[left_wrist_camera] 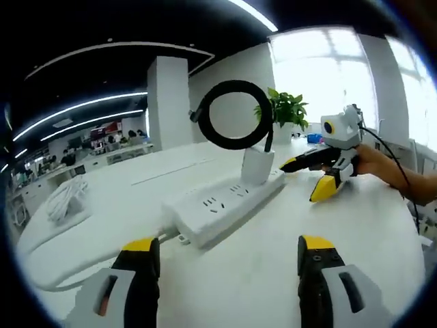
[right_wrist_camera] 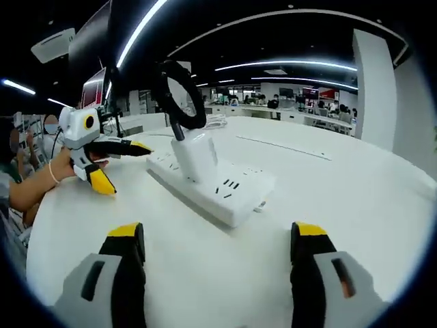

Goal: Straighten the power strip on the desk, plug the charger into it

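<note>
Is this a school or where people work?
Probably an open-plan office: a long white desk holding a power strip, rows of workstations with people behind, and strip ceiling lights.

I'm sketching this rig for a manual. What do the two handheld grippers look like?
The left gripper and the right gripper both have black fingers capped with yellow tips, on grey-white bodies. A thin black cable trails from the right gripper toward the person's hand.
</note>
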A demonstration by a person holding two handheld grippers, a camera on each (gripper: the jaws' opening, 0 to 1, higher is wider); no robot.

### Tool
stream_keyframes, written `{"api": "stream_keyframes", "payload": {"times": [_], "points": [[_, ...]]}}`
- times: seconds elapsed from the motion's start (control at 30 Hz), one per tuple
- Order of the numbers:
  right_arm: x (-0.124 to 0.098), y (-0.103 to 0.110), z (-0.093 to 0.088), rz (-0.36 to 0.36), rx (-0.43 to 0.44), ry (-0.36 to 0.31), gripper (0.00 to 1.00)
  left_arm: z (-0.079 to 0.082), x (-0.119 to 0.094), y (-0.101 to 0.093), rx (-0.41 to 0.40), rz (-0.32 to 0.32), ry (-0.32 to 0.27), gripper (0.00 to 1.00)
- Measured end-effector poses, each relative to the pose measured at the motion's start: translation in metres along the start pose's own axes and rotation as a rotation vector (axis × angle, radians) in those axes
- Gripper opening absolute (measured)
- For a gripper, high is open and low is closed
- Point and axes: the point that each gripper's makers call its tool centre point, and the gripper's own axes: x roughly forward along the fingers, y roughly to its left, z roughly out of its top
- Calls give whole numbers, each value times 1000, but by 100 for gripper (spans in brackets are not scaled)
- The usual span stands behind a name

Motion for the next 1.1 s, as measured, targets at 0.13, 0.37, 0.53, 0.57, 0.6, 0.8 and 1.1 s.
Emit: {"api": "stream_keyframes", "payload": {"times": [0.13,0.37,0.53,0.57,0.6,0.8,1.1], "points": [[-13,9,8,-8,-13,-32,92,-8,-16,-6,-57,-7,17,83],[-38,25,3,-72,-51,23,85,-13,-43,-15,-103,61,28,85],[-55,43,16,-58,-39,-73,87,8,-58,-23,-96,79,-82,85],[-58,46,15,-56,-38,-79,87,11,-60,-25,-101,78,-104,85],[-60,49,14,-55,-37,-81,88,15,-64,-28,-121,75,-144,85],[-78,56,8,-74,18,-84,100,13,-85,-35,-200,69,-177,86],[-104,65,-3,-111,39,-100,100,16,-113,-37,-113,144,-208,86]]}}
